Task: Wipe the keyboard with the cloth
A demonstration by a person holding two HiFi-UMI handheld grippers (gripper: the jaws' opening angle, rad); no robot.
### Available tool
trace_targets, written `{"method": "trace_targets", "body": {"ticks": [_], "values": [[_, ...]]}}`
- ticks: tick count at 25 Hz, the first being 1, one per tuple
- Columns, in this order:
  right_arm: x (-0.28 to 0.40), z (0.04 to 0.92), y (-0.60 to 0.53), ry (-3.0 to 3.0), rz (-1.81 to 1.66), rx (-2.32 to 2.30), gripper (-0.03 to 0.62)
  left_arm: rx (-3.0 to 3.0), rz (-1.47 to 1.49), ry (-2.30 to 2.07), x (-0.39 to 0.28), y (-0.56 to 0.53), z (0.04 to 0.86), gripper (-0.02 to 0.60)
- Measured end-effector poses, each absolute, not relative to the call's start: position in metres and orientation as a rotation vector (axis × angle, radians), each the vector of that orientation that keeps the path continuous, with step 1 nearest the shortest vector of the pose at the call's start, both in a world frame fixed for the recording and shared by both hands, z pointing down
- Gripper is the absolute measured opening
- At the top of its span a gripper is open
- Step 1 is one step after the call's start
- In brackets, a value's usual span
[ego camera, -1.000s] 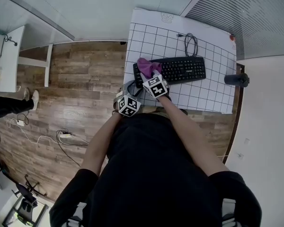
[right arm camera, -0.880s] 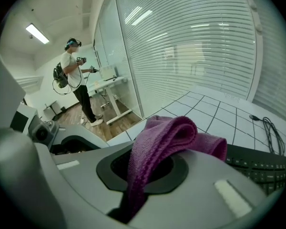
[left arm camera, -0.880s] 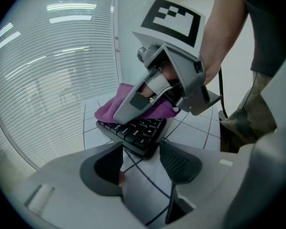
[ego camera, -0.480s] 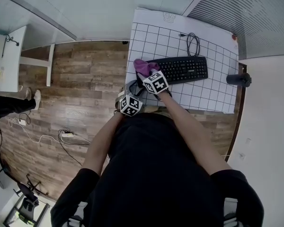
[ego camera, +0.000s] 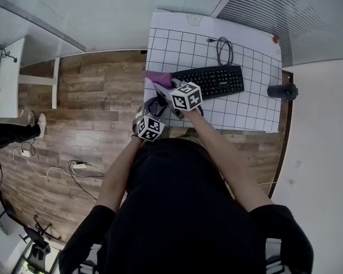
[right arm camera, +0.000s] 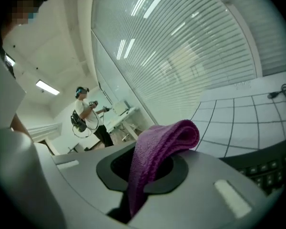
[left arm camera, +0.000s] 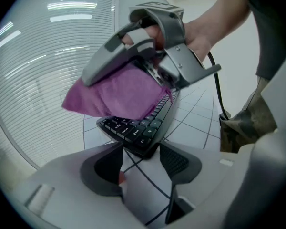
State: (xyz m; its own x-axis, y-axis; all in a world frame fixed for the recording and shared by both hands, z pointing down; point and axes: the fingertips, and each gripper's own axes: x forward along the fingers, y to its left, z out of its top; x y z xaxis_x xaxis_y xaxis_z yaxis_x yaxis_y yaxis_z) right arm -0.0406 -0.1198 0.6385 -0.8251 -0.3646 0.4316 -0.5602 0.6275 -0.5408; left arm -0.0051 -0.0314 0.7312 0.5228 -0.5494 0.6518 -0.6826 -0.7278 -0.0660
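The purple cloth (ego camera: 158, 77) is gripped in the closed jaws of the right gripper (right arm camera: 140, 180) and is held at the left end of the keyboard (ego camera: 214, 81), partly draped past its left edge. Whether it touches the keys cannot be told. The keyboard is laid across the gridded mat (ego camera: 251, 113), toward its far side. The left gripper (left arm camera: 143, 166) is held near the keyboard's near-left corner, with its jaws apart and nothing between them. The wiping step is judged to be in hand. Next, the cloth would need to be pressed onto the keys and drawn rightward.

The left gripper (left arm camera: 140, 163) holds its jaws apart before the keyboard (left arm camera: 138, 128).
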Motion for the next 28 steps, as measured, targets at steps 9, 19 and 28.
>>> {"method": "trace_targets", "body": {"ticks": [9,19,28], "values": [[0.134,0.600,-0.163,-2.535,0.897,1.234,0.046,2.568,1.000,-1.069,-0.006,-0.034,0.730,0.216],[0.334,0.617,-0.135,-2.225,0.865,1.663,0.046,2.553,1.000,-1.053,-0.008,-0.032,0.731,0.216],[0.440,0.619,-0.134,-1.958,0.688,1.837,0.046,2.540,1.004,-1.054,-0.008,-0.031,0.731,0.216]]}}
